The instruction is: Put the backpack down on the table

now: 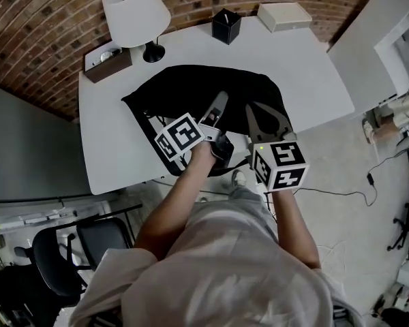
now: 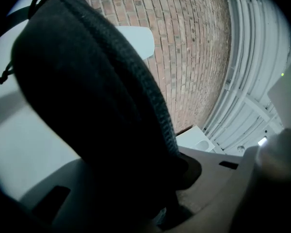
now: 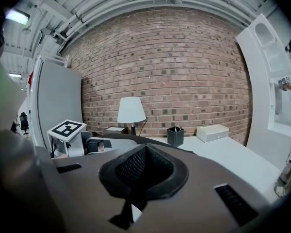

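The white counter has the black backpack spread over its middle, with the near portion overhanging the front edge. Full contact with the surface cannot be confirmed. The lamp stands just behind the backpack. The left tool is clenched on a thick padded part of the backpack. The right tool is clamped on a fold of its mesh.

Risk: if released now, the overhanging weight may drag the backpack off the counter. Pushing it too far back may strike the lamp.
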The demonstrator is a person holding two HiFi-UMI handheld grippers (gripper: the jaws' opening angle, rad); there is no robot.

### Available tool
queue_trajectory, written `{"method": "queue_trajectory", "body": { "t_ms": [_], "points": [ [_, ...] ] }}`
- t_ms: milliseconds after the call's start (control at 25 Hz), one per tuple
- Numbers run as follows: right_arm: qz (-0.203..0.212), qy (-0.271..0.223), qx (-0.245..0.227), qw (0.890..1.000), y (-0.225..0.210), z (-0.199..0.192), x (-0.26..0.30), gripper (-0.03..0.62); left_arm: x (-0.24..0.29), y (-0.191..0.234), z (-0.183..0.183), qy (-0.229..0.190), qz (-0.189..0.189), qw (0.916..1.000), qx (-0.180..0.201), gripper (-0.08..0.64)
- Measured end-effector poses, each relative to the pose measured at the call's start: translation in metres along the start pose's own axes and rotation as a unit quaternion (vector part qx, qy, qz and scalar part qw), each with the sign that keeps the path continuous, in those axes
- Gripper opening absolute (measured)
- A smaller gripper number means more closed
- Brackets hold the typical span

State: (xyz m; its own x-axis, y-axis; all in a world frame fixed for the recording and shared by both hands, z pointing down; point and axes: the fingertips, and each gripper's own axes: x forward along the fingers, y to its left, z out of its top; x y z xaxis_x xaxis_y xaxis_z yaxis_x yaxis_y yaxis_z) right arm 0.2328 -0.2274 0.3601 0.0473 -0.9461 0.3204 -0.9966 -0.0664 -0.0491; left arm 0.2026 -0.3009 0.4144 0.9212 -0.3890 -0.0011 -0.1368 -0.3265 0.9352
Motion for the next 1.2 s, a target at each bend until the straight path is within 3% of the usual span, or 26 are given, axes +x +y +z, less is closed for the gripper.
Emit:
{"method": "queue_trajectory", "body": {
  "t_ms": [760,1200],
  "points": [
    [0.149,0.035,-0.033,0.988,-0.030,-0.002,0.101,0.002,0.052,0.065,0.040,-0.115,0.068,0.9908,-0.021,0.121],
    [0.213,0.063,-0.062,0.973,-0.024,-0.017,0.132,0.002,0.058,0.096,0.047,-0.161,0.079,0.9829,-0.042,0.121]
  ]
}}
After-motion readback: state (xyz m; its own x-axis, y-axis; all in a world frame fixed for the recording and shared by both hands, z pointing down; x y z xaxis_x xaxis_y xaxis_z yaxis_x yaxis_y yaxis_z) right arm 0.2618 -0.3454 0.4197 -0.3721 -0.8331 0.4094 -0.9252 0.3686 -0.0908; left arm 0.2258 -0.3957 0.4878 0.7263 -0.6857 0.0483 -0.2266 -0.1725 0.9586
